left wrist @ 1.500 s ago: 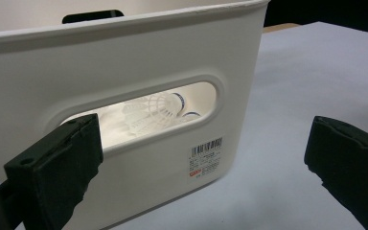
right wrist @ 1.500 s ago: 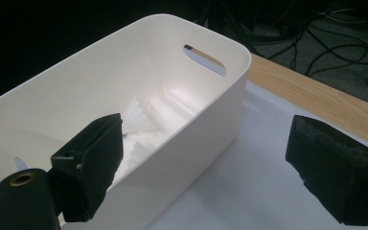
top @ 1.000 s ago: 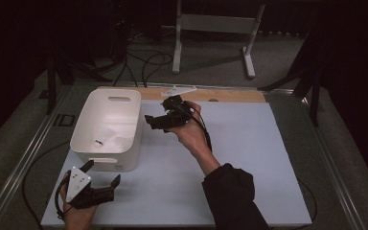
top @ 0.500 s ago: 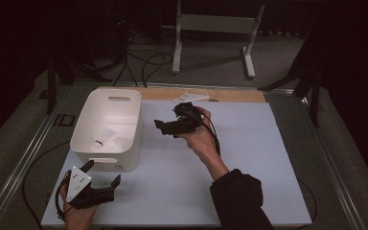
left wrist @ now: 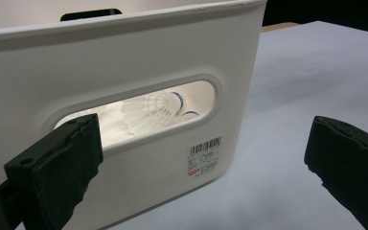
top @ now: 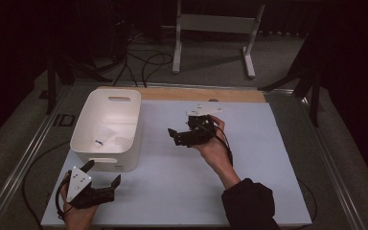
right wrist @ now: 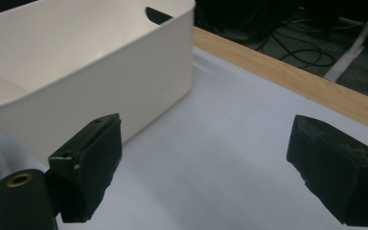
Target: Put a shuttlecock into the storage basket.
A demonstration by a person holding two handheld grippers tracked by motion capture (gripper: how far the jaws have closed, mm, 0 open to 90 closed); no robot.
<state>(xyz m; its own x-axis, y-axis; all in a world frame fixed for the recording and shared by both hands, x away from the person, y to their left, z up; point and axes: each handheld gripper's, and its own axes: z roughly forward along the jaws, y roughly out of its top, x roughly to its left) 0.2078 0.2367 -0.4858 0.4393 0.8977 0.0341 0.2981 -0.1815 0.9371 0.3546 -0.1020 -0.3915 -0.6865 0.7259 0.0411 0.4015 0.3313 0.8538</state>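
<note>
Now both grippers, left (top: 103,179) and right (top: 173,135), gape empty beside the bin (top: 129,125). Shuttlecocks (left wrist: 159,106), perhaps two, lie inside; any reach should clear the rim first.

Your right gripper (top: 176,136) has drawn back from the white bin (top: 106,128), moving out over the middle of the table and nearer to you. Your right forearm has swung in with it, and the jaws now stand wide apart.
</note>
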